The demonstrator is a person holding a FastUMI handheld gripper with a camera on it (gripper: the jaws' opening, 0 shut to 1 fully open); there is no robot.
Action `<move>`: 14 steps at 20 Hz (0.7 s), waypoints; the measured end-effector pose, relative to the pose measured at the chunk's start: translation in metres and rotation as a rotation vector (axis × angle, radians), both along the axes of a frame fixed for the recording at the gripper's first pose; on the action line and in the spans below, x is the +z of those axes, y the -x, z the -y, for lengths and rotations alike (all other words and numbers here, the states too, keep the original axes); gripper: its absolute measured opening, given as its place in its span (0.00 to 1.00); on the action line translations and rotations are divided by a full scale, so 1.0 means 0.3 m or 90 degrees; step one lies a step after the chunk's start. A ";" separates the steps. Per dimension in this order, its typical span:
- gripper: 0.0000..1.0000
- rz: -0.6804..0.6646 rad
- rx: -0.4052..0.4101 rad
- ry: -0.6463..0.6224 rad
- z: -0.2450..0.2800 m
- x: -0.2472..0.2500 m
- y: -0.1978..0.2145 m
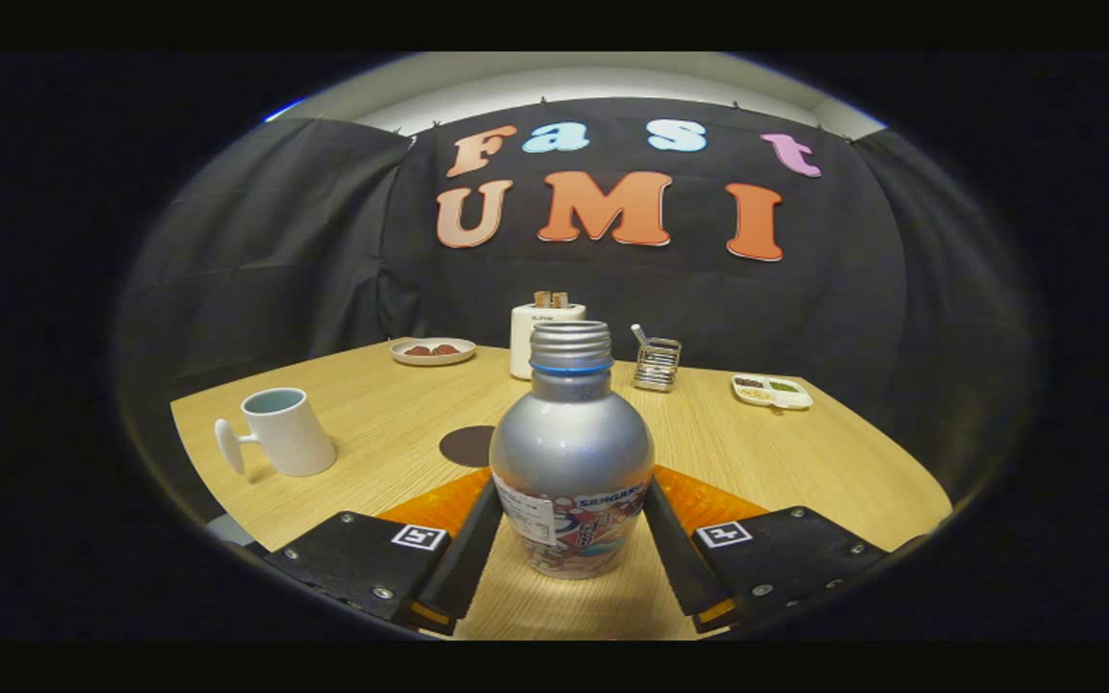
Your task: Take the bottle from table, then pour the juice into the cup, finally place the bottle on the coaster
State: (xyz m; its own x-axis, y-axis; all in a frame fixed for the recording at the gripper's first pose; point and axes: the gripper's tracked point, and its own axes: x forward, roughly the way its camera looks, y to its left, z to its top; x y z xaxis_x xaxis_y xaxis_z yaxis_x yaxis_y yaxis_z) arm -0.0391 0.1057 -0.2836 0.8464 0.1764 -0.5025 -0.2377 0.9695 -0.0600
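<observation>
A silver bottle (569, 443) with a threaded neck, no cap on it and a printed label stands upright on the wooden table (786, 462). My gripper (571, 489) has one finger against each side of the bottle's lower body, shut on it. Just beyond the bottle, slightly to its left, a dark round coaster (466, 446) lies flat, partly hidden by the bottle. Further left, a white cup (285, 431) stands upright with its handle pointing left.
Along the table's far edge stand a small plate (432, 350) with reddish food, a white container (545, 337) behind the bottle, a wire holder (657, 364) and a small divided tray (772, 390). Black cloth walls close in the table.
</observation>
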 end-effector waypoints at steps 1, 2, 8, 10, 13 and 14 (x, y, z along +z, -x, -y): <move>0.79 0.007 0.008 0.015 -0.013 0.016 -0.013; 0.79 0.013 0.015 0.030 -0.027 0.027 -0.025; 0.79 0.043 0.041 0.144 -0.109 0.059 -0.062; 0.79 0.057 0.053 0.178 -0.139 0.076 -0.087; 0.79 0.076 0.069 0.207 -0.200 0.097 -0.100; 0.79 0.081 0.076 0.218 -0.223 0.096 -0.095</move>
